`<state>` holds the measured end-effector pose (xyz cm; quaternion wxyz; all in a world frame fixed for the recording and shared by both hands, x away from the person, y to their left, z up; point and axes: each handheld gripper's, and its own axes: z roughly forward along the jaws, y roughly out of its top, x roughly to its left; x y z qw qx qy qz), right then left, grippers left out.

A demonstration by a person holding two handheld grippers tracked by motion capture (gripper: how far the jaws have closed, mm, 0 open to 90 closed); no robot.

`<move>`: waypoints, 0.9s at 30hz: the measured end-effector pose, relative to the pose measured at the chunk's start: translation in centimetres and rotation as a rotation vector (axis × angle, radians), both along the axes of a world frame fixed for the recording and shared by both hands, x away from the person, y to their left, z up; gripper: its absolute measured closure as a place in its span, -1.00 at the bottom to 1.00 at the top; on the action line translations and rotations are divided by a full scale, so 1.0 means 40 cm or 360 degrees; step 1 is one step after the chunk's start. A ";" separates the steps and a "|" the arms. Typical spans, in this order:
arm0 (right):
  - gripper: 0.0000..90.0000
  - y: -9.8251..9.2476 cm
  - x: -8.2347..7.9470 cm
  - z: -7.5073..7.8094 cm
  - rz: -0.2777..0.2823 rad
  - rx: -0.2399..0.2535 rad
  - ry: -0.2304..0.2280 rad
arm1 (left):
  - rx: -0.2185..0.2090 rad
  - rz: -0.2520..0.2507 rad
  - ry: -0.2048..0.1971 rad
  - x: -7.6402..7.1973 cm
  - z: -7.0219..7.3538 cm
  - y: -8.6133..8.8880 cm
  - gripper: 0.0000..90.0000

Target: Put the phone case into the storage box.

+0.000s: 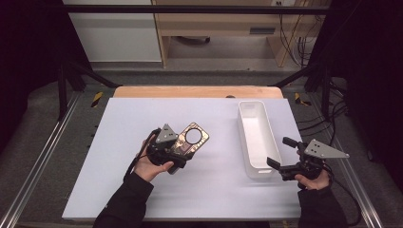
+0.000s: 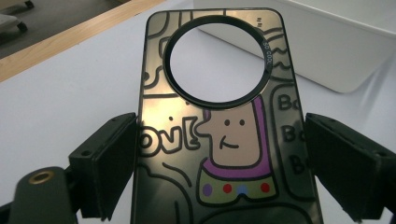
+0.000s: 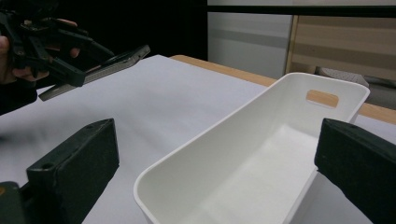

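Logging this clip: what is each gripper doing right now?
Left gripper: shut on the phone case.
Right gripper: open, holding nothing, at the white bin.

The white bin [image 1: 259,137] is the one obstacle standing on the counter [image 1: 119,156]. Left of the bin the surface lies bare and open, save where the left gripper [image 1: 183,152] holds a phone case [image 1: 192,137] above it. The right gripper [image 1: 280,156], jaws apart, sits just beside the bin's near right corner.
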<state>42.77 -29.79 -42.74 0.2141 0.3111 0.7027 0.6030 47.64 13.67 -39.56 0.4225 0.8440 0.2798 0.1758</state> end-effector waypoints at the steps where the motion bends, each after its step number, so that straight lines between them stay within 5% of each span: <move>1: -0.99 0.000 0.000 0.000 0.0000 0.0000 0.0000 | 0.0000 0.0000 0.0000 0.000 0.000 0.000 -0.75; 27: -0.99 0.055 -0.010 0.017 0.0150 -0.0100 -0.0011 | 0.0006 -0.0120 0.0011 -0.075 -0.016 0.077 -0.74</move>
